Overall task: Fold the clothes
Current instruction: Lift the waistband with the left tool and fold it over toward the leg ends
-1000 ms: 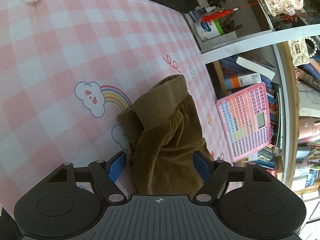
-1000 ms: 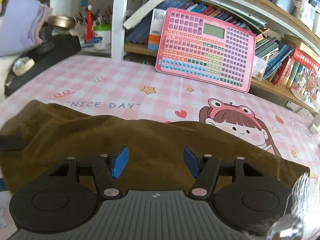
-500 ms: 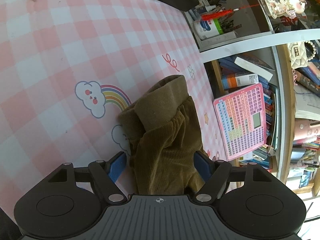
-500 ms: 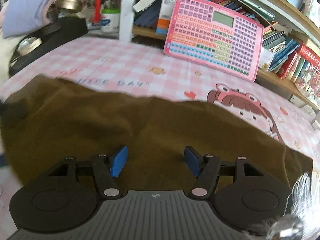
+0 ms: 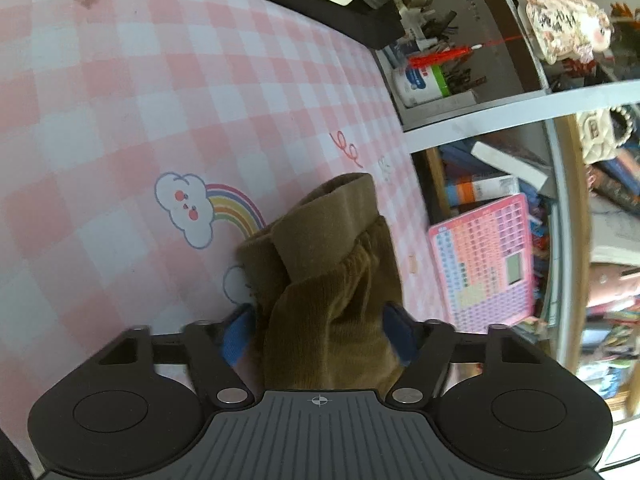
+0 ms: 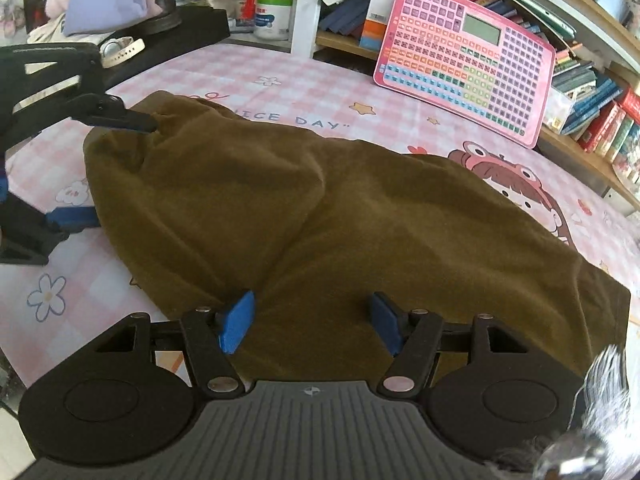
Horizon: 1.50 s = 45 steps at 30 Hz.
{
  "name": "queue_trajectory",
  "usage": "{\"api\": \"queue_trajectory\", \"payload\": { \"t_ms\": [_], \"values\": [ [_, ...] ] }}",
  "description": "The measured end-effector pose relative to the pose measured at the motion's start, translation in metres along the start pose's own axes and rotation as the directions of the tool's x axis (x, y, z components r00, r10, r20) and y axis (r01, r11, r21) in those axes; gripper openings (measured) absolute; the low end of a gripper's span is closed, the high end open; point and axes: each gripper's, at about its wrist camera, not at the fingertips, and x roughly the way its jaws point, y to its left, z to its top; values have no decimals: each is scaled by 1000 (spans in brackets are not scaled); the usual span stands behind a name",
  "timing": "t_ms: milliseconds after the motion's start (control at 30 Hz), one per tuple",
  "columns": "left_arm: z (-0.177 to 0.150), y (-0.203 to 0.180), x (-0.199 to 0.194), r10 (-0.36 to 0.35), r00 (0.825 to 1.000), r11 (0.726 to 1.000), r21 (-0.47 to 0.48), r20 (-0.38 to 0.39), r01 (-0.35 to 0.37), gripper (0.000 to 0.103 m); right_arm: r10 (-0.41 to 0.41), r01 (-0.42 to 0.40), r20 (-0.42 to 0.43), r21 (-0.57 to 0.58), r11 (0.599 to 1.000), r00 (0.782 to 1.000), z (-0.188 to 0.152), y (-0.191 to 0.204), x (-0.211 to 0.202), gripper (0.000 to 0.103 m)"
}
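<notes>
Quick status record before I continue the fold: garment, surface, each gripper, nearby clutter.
garment: brown corduroy garment, spread crumpled across the cloth, one end bunched
surface: pink checked tablecloth with cartoon prints
left gripper: jaws open, straddling the bunched end of the garment
right gripper: jaws open, over the garment's near edge, not closed on it
clutter: pink keyboard toy leaning against the bookshelf; white jar of pens at the back
fold state: not yet neatly folded

Left gripper [image 5: 320, 330] jaws spread wide, fabric between; right gripper [image 6: 310, 320] jaws likewise parted.
</notes>
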Motion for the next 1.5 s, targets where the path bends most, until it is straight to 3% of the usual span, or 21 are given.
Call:
{"api": "queue_trajectory", "payload": {
  "t_ms": [67, 133, 233, 300, 367, 467, 600, 767, 867, 967, 1033, 1067, 1100, 1200, 1267, 1300, 1367, 1500],
  "values": [
    [1, 3, 3, 21, 1000, 1000, 1, -5, -21, 34, -3, 3, 5, -8, 1000, 1000, -2, 0, -1, 62],
    [2, 6, 4, 16, 1000, 1000, -7, -10, -16, 27, -5, 5, 14, -19, 1000, 1000, -4, 1, -2, 62],
    [-1, -3, -1, -20, 1000, 998, 62, -3, 20, 18, 5, -5, 23, -28, 1000, 1000, -4, 0, -2, 62],
    [-7, -21, -10, -67, 998, 981, 180, 5, 65, 17, 23, -22, 25, -20, 1000, 999, -4, -4, -1, 62],
    [-19, -43, -16, -97, 995, 946, 312, 1, 92, 16, 38, -38, 30, -20, 999, 999, -5, -6, 0, 62],
    [-42, -74, -23, -115, 993, 860, 500, -7, 103, 16, 74, -74, 29, -14, 997, 997, -4, -12, 1, 62],
    [-77, -109, -28, -101, 995, 712, 699, 3, 70, 16, 172, -173, 23, 45, 984, 985, -1, -41, 0, 69],
    [-117, -133, -25, -44, 998, 573, 819, 37, -5, 17, 163, -166, 32, 151, 974, 986, -17, -100, -18, 71],
    [-147, -147, -14, -1, 998, 465, 884, 56, -49, 18, 134, -139, 34, 248, 959, 990, -31, -138, -29, 71],
    [-179, -155, 0, 57, 997, 379, 923, 44, -63, 28, 125, -129, 35, 325, 937, 992, -40, -166, -33, 71],
    [-198, -158, 12, 98, 995, 340, 939, 14, -47, 45, 121, -125, 35, 372, 920, 992, -45, -184, -35, 71],
    [-207, -157, 18, 122, 992, 333, 943, -28, -14, 60, 119, -123, 35, 395, 910, 992, -47, -193, -36, 71],
    [-212, -156, 21, 133, 989, 341, 940, -67, 18, 62, 117, -121, 35, 418, 900, 993, -50, -202, -37, 71],
    [-214, -147, 16, 135, 984, 400, 915, -118, 55, 64, 120, -123, 37, 482, 868, 992, -56, -227, -39, 71],
    [-215, -141, 13, 135, 979, 439, 895, -153, 79, 64, 174, -175, 49, 499, 849, 983, -53, -232, -37, 72],
    [-209, -137, 7, 123, 983, 475, 878, -137, 63, 64, 211, -210, 55, 501, 839, 976, -49, -233, -34, 73],
    [-197, -130, -5, 100, 990, 545, 838, -102, 31, 64, 309, -297, 63, 506, 809, 949, -40, -229, -26, 77],
    [-168, -114, -32, 70, 997, 689, 724, -5, -45, 64, 492, -442, 72, 563, 698, 868, -22, -217, -1, 86]
  ]
}}
